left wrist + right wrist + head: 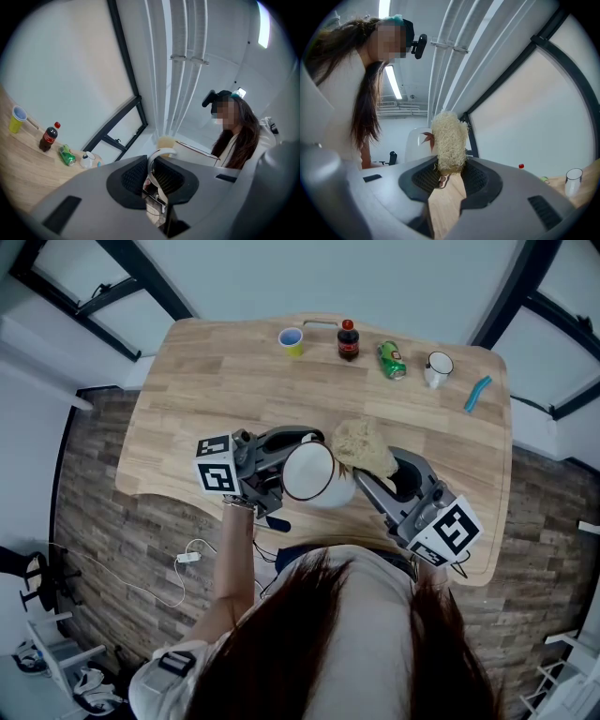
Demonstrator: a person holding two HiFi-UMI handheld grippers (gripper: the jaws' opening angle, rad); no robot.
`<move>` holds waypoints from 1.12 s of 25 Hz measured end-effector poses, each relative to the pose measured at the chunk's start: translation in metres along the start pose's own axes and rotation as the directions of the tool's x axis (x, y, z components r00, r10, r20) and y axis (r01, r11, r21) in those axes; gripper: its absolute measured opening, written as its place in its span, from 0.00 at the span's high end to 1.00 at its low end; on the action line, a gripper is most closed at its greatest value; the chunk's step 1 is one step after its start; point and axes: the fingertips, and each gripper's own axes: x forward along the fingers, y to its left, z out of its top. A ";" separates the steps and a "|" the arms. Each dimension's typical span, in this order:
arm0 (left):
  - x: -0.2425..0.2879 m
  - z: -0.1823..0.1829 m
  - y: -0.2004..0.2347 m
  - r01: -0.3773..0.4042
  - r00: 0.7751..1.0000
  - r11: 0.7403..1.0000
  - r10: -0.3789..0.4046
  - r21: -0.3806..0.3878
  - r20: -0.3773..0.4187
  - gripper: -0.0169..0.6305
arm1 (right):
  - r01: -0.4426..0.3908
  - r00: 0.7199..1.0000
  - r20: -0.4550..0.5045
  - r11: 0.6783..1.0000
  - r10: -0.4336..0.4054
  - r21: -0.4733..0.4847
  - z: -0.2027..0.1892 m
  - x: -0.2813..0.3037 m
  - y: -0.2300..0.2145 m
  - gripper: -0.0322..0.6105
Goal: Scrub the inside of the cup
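wooden table [234, 381] below, pale and smooth. the left claw [152, 174] is closed tight on the thin curved handle [161, 153] of the white cup [307, 472], held up over the table's near edge. the right claw [449, 176] pinches a loofah scrubber [449, 140], rough, stringy and tan. the scrubber sits just beside the cup's rim, not inside, so i think the scrubbing is all left to do. the cup looks hard and shiny, with a red leaf on its side. far off stand a yellow cup [292, 339], a cola bottle [348, 339], a green can [391, 360] and a small white mug [437, 367].
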 end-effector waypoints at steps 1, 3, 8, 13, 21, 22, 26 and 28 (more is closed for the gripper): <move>0.001 -0.001 -0.003 0.014 1.000 1.000 -0.014 0.003 -0.008 0.89 | -0.005 1.000 -0.005 1.000 0.005 0.000 -0.001 0.000 0.001 0.73; 0.002 -0.003 -0.008 0.042 0.999 0.999 -0.042 0.010 -0.021 0.89 | -0.013 1.000 -0.018 1.000 0.013 -0.003 -0.003 0.002 0.003 0.73; 0.003 -0.005 -0.014 0.072 0.997 0.997 -0.071 0.014 -0.036 0.89 | -0.029 0.999 -0.032 1.000 0.029 -0.005 -0.005 0.003 0.006 0.73; 0.006 -0.010 -0.020 0.105 0.993 0.994 -0.104 0.014 -0.058 0.89 | -0.055 0.997 -0.047 0.998 0.055 -0.010 -0.007 0.002 0.011 0.73; 0.007 -0.013 -0.023 0.132 0.988 0.991 -0.130 0.020 -0.085 0.89 | -0.090 0.992 -0.089 0.996 0.089 -0.017 -0.013 0.004 0.014 0.73; 0.006 -0.013 -0.022 0.128 0.988 0.992 -0.126 0.020 -0.085 0.89 | -0.094 0.991 -0.095 0.995 0.092 -0.017 -0.014 0.004 0.014 0.73; 0.005 -0.013 -0.019 0.117 0.990 0.993 -0.115 0.023 -0.086 0.89 | -0.100 0.989 -0.113 0.995 0.098 -0.019 -0.016 0.003 0.013 0.73; 0.005 -0.013 -0.018 0.113 0.990 0.993 -0.111 0.025 -0.083 0.89 | -0.101 0.989 -0.115 0.995 0.098 -0.020 -0.016 0.003 0.014 0.74</move>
